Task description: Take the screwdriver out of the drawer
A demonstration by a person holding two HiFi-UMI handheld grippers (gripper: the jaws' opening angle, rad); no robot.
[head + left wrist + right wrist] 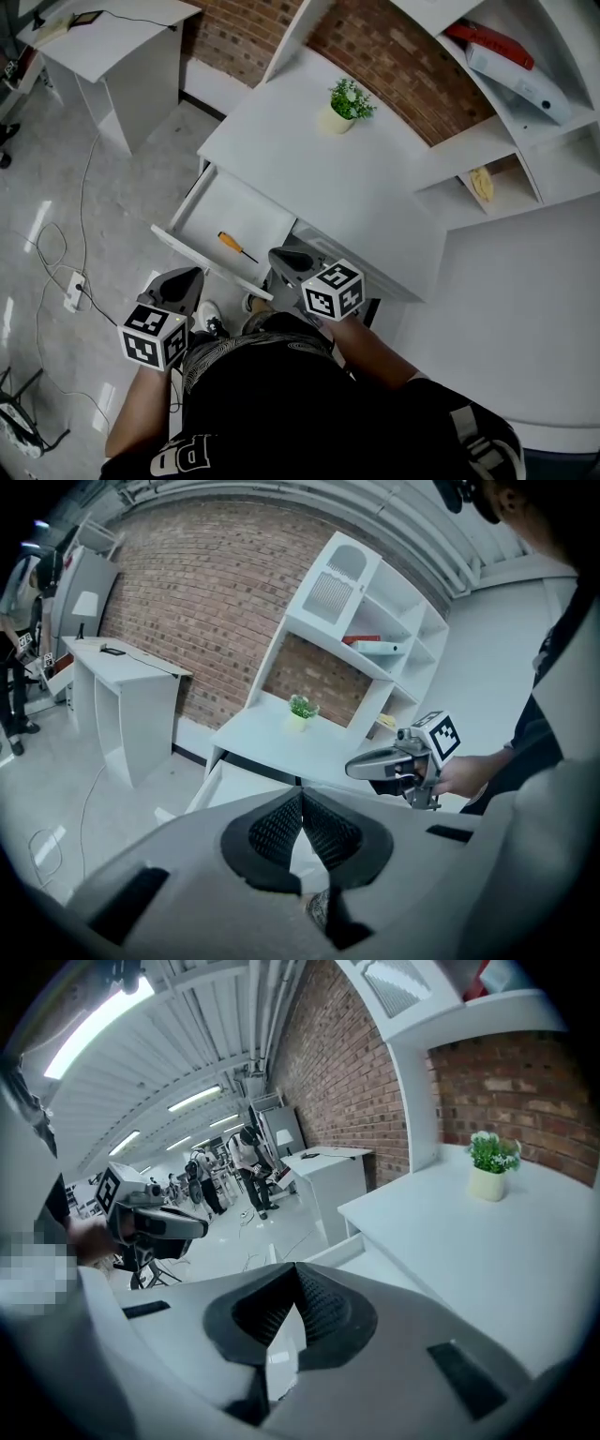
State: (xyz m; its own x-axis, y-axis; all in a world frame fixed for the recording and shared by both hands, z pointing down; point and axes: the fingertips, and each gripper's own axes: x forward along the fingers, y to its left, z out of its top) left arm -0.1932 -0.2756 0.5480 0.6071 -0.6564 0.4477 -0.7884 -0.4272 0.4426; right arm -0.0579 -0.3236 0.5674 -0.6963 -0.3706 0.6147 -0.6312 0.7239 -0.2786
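Jaws of the left gripper (pixel 302 795) are drawn together, the ribbed pads meeting at their tips with nothing caught between them. The right gripper (pixel 294 1269) is the same: pads pressed tip to tip, and empty.

From the head view, both grippers are held low in front of the person. The left one is out over the floor on the near side of the drawer front. The right one is beside it, its nose at about the near right corner of the drawer (pixel 239 211).

The drawer stands pulled well out from under the white worktop (pixel 309 169). The screwdriver (pixel 236 246), with its orange handle and dark shaft, lies flat on the drawer's bottom near the front edge. It is alone there, apart from both grippers and touched by neither. It lies slantwise, shaft towards the right gripper. Neither gripper view shows it.

Farther back on the worktop sits a small potted plant (pixel 345 105), well clear of the drawer.

As for progress, access looks settled, since the drawer is open and the tool lies in plain reach. The taking itself has not begun. What remains, by my reading, is to part one pair of jaws, bring it down over the handle, close on it and lift the screwdriver clear of the drawer. The right gripper appears the nearer of the two.
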